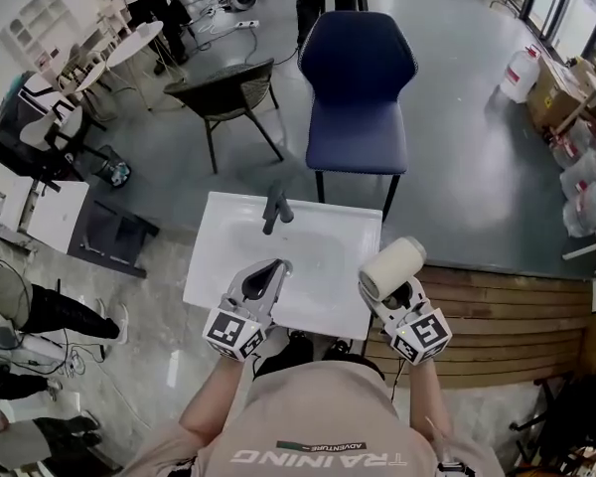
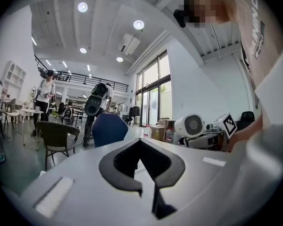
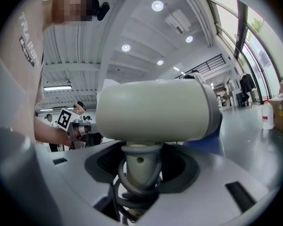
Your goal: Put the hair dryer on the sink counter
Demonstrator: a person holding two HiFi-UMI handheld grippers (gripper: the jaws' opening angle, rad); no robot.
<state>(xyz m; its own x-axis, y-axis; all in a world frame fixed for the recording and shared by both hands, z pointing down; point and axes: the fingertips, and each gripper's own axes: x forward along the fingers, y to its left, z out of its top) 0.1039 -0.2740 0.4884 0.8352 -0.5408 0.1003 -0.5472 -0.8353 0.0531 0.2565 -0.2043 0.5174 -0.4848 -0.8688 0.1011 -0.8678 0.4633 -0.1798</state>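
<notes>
A cream hair dryer [image 1: 392, 266] is held by its handle in my right gripper [image 1: 404, 301], above the right front corner of the white sink counter [image 1: 219, 266]. In the right gripper view the hair dryer [image 3: 155, 109] has its barrel lying across above the jaws, and my right gripper [image 3: 139, 175] is shut on the handle with the cord coiled round it. My left gripper [image 1: 265, 278] hovers over the sink's front left part, shut and holding nothing. The left gripper view shows my left gripper [image 2: 140, 145], with the hair dryer [image 2: 194, 125] off to its right.
A dark faucet [image 1: 275, 210] stands at the back of the basin. Behind the sink are a blue chair [image 1: 358, 97] and a dark chair [image 1: 223, 92]. A wooden platform [image 1: 507, 316] lies to the right. Boxes and a water jug [image 1: 521, 73] sit far right.
</notes>
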